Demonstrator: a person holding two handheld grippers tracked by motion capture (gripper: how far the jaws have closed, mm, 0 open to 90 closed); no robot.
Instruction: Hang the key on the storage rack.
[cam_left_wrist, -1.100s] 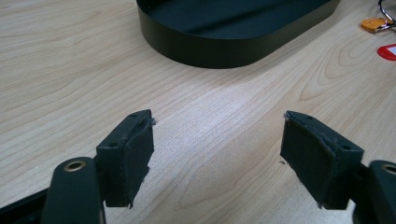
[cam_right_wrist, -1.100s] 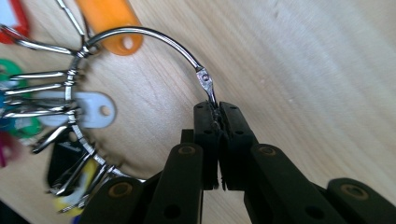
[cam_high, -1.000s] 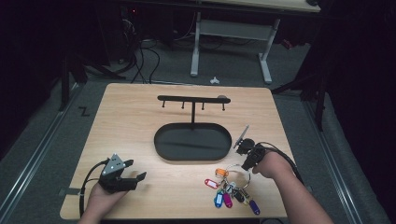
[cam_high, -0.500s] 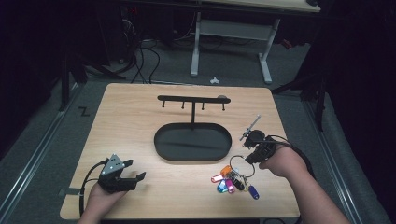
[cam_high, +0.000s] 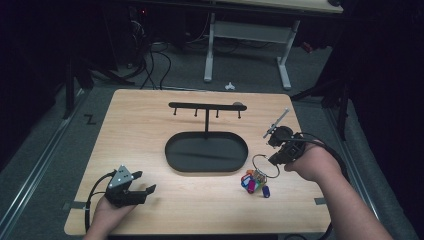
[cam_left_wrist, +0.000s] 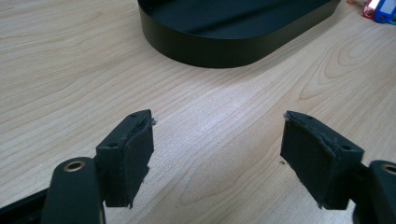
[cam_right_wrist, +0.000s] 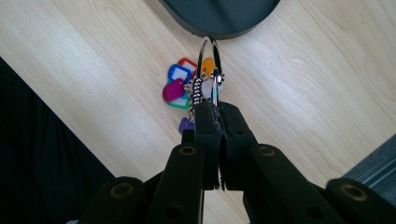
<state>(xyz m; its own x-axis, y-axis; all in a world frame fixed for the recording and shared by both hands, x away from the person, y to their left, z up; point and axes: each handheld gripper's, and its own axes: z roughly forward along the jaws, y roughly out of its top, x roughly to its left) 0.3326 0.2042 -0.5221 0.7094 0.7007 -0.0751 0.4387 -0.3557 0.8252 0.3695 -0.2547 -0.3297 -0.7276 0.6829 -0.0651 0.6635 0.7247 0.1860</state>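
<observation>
Right gripper (cam_high: 276, 161) is seen clamped tight on the metal key ring (cam_high: 265, 166), jaws pressed together w/ the ring pinched between them. In the right gripper view the key ring (cam_right_wrist: 208, 70) is held upright ahead of the jaws, coloured key tags (cam_right_wrist: 180, 84) hung below it on short chains. Tags (cam_high: 252, 182) are bunched at the table (cam_high: 140, 130) surface, front-right, just beside the black oval tray (cam_high: 206, 152); whether they're touching the wood can't be told. Hook rack (cam_high: 206, 106) is stood at the tray's far edge. Left gripper (cam_high: 144, 192) is rested low at front-left, well apart from the keys, jaws spread wide, nothing between them, tray wall (cam_left_wrist: 233, 46) seen ahead.
</observation>
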